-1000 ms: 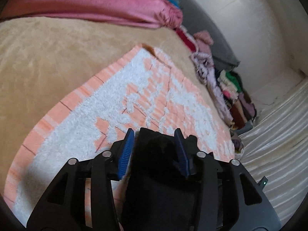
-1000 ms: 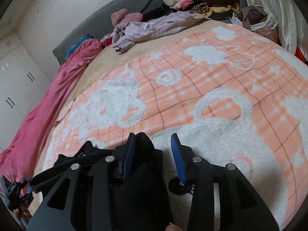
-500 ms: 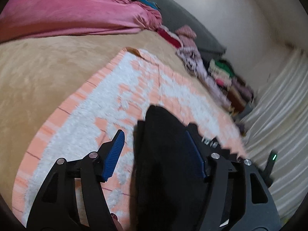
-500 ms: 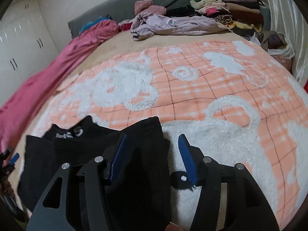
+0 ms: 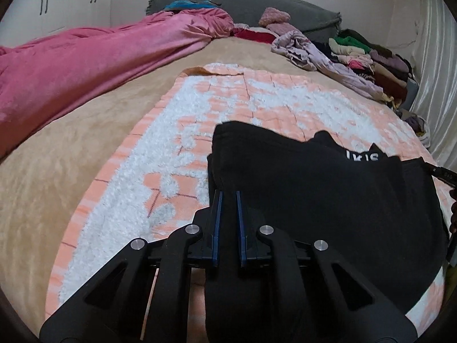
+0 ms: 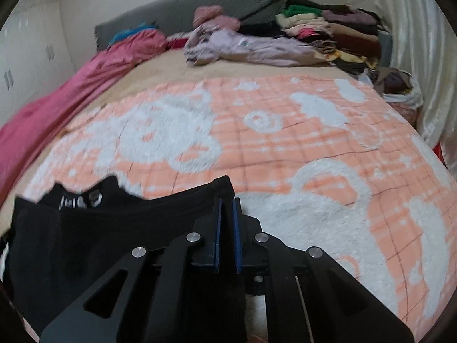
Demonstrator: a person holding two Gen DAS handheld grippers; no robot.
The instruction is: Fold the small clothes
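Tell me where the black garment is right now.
The black garment lies on the orange-and-white blanket at the bed's near edge, pinched between the left gripper and right gripper.

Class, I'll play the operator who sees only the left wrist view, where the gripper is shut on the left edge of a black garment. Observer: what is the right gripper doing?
Observer: The right gripper has just been closing and is now shut on the right corner of the black garment.
Operator: What lies just right of that corner?
Observer: A white fluffy patch of the orange blanket.
Operator: And at the bed's far right edge?
Observer: What looks like a white bag stuffed with clothes.
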